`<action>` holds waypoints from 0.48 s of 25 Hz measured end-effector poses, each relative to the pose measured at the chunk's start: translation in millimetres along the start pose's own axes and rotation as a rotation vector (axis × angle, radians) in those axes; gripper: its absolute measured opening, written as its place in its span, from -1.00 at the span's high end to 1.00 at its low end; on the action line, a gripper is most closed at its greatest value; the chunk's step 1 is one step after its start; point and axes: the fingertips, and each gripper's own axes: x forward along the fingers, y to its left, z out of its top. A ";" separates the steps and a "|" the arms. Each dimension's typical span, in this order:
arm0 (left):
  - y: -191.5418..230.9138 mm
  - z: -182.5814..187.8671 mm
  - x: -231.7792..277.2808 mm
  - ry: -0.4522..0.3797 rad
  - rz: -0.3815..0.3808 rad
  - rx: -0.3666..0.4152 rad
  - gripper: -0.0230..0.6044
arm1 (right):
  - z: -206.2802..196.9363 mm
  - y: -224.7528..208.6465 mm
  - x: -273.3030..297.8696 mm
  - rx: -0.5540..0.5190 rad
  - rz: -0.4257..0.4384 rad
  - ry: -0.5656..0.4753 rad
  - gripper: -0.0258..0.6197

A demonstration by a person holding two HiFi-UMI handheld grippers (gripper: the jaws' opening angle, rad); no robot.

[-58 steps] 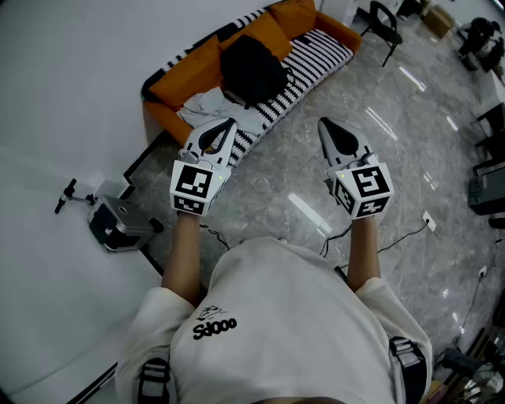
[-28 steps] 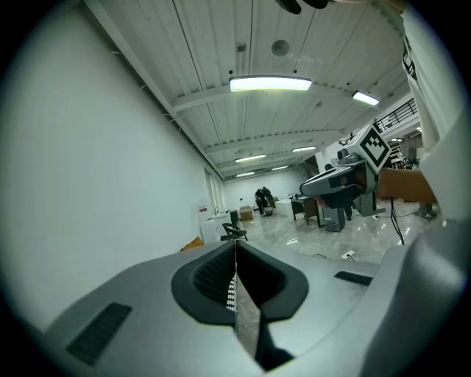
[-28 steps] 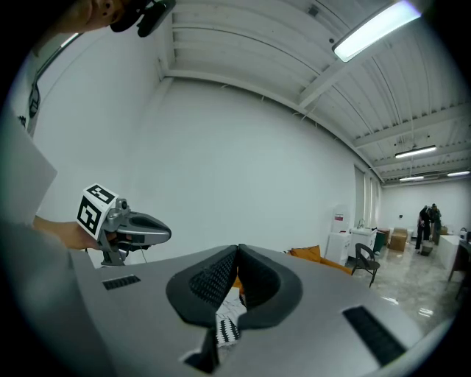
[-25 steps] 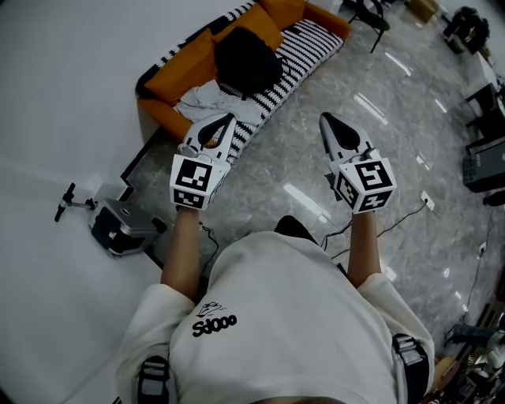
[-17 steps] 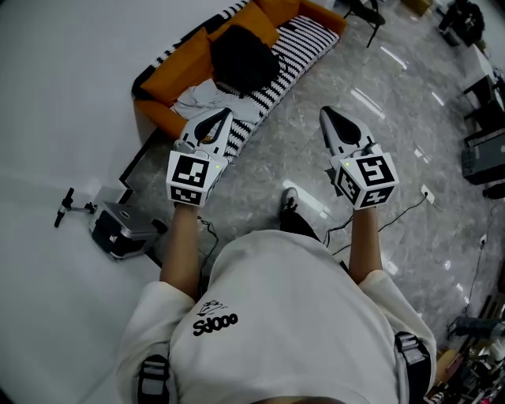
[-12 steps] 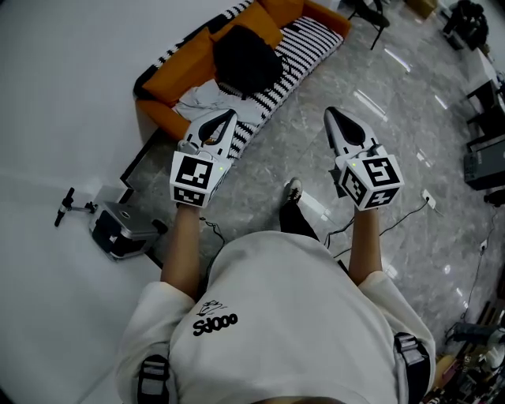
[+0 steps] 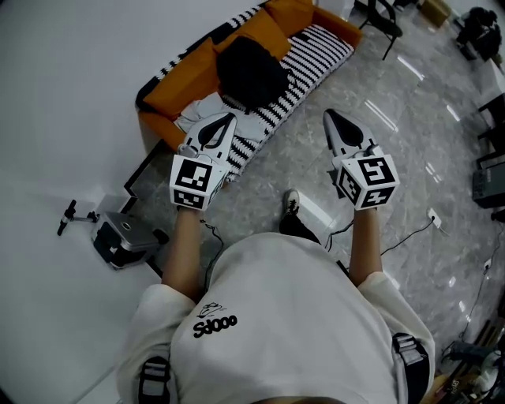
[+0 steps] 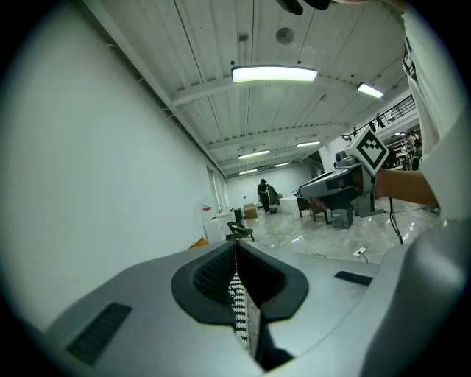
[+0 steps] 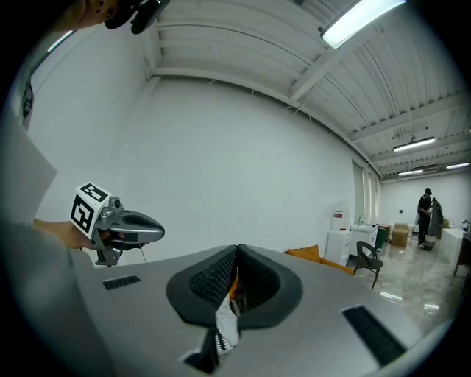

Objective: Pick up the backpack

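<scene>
The black backpack (image 7: 251, 72) lies on an orange sofa (image 7: 180, 77) that has a black-and-white striped cover (image 7: 314, 54). It shows in the head view at the top middle. My left gripper (image 7: 230, 119) is held out in the air, shut with nothing in it, its tip short of the sofa's front edge. My right gripper (image 7: 327, 115) is beside it over the floor, also shut and holding nothing. In the left gripper view the jaws (image 8: 235, 254) meet in one line, as they do in the right gripper view (image 9: 238, 259). The backpack is apart from both.
A white cloth (image 7: 207, 107) lies on the sofa seat below the backpack. A grey machine (image 7: 123, 233) stands by the wall at left. The person's shoe (image 7: 292, 202) is on the marble floor between the grippers. Cables (image 7: 402, 235) run at right, and a dark chair (image 7: 383, 19) stands beyond the sofa.
The person has stepped toward the sofa, and a shoe has come into view. Both grippers travelled forward with the body, still shut. The sofa and backpack now sit slightly lower in the head view.
</scene>
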 end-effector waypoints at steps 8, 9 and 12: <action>9.9 17.0 85.4 0.012 0.019 -0.016 0.85 | 2.7 -73.2 48.5 -0.013 0.042 0.011 0.82; 10.5 18.1 94.9 0.014 0.020 -0.019 0.85 | 3.1 -81.6 52.9 -0.016 0.045 0.011 0.82; 9.9 21.3 125.2 0.022 0.022 -0.024 0.85 | 2.3 -109.3 65.4 -0.019 0.052 0.013 0.82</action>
